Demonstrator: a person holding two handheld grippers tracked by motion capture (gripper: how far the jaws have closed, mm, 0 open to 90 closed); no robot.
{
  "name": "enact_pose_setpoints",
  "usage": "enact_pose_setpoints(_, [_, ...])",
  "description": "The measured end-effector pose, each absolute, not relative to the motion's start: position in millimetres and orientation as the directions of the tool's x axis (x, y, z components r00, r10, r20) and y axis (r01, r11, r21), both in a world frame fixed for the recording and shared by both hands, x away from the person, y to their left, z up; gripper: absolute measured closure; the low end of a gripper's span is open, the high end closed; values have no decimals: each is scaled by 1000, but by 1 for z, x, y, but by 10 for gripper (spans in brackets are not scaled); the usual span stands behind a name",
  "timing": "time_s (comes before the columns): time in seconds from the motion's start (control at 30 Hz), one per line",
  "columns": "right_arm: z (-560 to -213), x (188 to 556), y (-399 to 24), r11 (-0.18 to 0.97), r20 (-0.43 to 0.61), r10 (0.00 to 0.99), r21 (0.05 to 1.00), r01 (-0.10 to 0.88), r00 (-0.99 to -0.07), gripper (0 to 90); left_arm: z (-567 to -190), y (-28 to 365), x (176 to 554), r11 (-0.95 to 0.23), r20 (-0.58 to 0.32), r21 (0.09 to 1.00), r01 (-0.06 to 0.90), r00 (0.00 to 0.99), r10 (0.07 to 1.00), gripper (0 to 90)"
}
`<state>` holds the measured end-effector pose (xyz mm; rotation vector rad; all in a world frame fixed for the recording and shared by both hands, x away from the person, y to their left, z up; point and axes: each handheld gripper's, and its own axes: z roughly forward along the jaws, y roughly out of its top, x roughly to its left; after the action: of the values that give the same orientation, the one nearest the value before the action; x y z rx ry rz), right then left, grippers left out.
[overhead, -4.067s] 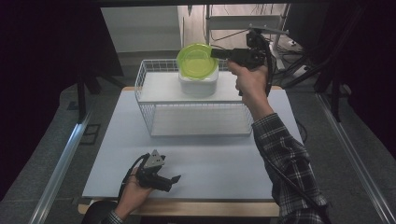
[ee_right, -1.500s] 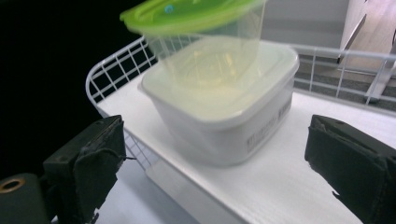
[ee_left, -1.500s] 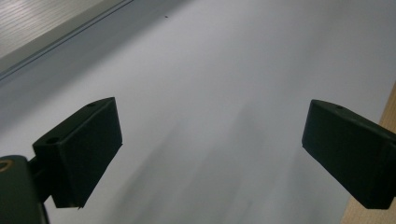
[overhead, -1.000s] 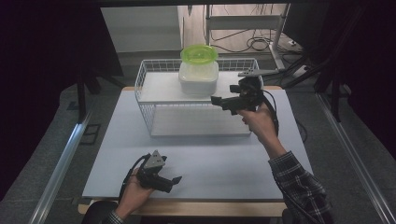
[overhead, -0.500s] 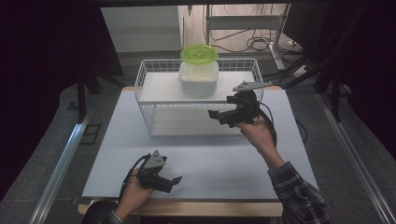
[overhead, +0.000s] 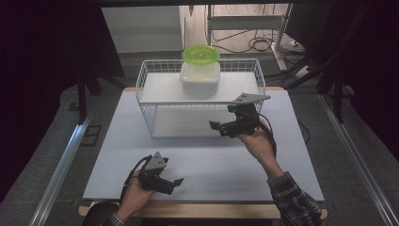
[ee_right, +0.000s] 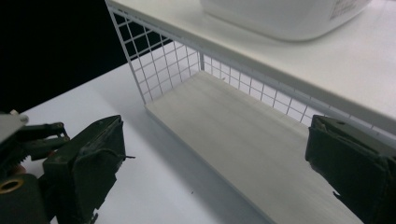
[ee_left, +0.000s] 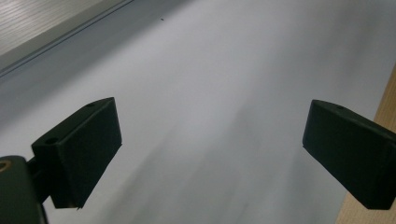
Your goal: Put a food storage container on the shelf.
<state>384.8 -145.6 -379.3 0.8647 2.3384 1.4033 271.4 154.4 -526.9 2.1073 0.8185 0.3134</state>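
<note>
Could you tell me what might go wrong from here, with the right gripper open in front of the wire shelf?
The green bowl sits loose atop the white container on the wire shelf; a knock could tip the stack. The right gripper hangs open just in front of the shelf's lower opening, so its jaws might catch the wire mesh. The left gripper rests open near the table's front edge.

A lab or test room: dark curtains (overhead: 42, 84), loose floor cables (overhead: 256, 44) and a metal frame (overhead: 282, 33) ring the table (overhead: 226, 174).

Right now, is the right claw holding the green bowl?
No, the right claw is open and empty by the wire rack, while the green bowl sits on the white tub.
</note>
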Motion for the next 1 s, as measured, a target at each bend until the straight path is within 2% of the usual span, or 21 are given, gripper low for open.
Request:
enact_pose_setpoints(0.6, [-416,368,-161,389,59,624,842,375,-779,10,-527,155,272,-437,-67,782,443,758,648,44])
enact_pose_setpoints(1.0, [-433,354,-173,402,28,635,841,361,-772,7,-526,160,274,-395,-111,798,456,754,647,42])
